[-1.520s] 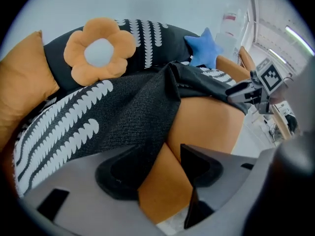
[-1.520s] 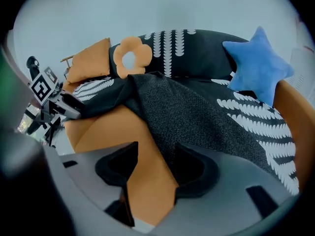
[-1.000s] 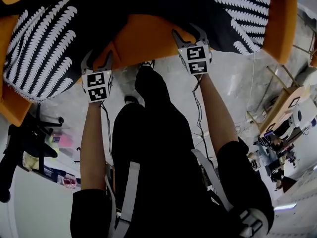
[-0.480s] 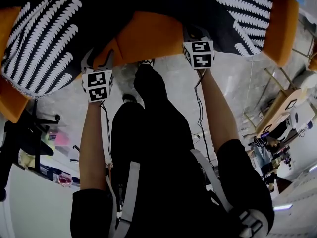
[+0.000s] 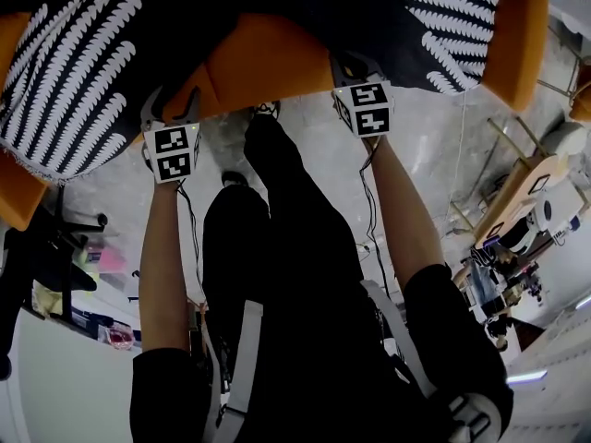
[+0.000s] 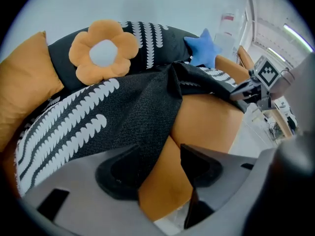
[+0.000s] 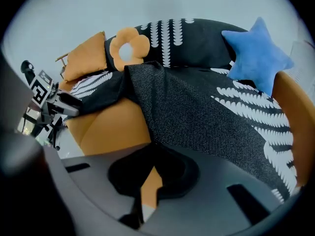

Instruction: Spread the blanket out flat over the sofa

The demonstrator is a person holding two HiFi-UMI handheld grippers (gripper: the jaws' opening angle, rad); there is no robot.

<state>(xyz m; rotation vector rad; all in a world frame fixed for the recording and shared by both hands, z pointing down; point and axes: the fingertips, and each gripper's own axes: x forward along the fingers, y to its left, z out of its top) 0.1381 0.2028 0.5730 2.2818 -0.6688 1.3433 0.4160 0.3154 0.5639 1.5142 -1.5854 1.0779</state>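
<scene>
Vs. 1 s ago: my R hand-held gripper (image 7: 147, 177) had its jaws wide apart at the front edge of the sofa (image 7: 106, 124). Now the jaws are pressed together, pinching the hem of the blanket (image 7: 197, 107); dark fabric runs straight in betw. the pads. My L hand-held gripper (image 6: 160, 167) shows no real change: same spot at the seat front, jaws spread. A blanket corner hangs down betw. them, nearer the left-hand pad and not pinched, w/ orange seat showing behind.

Blanket pos.: black w/ white leaf-pattern stripes, draped over the sofa back + seat and bunched toward the middle. A bare orange stretch of seat front is exposed betw. my two grippers. Not flat yet.

Counts:
- blanket ×1
- sofa ×1, orange
- hand-held grippers ×2, w/ 1 marker cube (image 5: 173, 151) each
- cushions ×3: flower cushion (image 6: 103, 50), orange w/ pale centre; star cushion (image 7: 258, 53), blue; plain orange cushion (image 6: 24, 77). The first two sit along the sofa back, the plain one at one end.
</scene>
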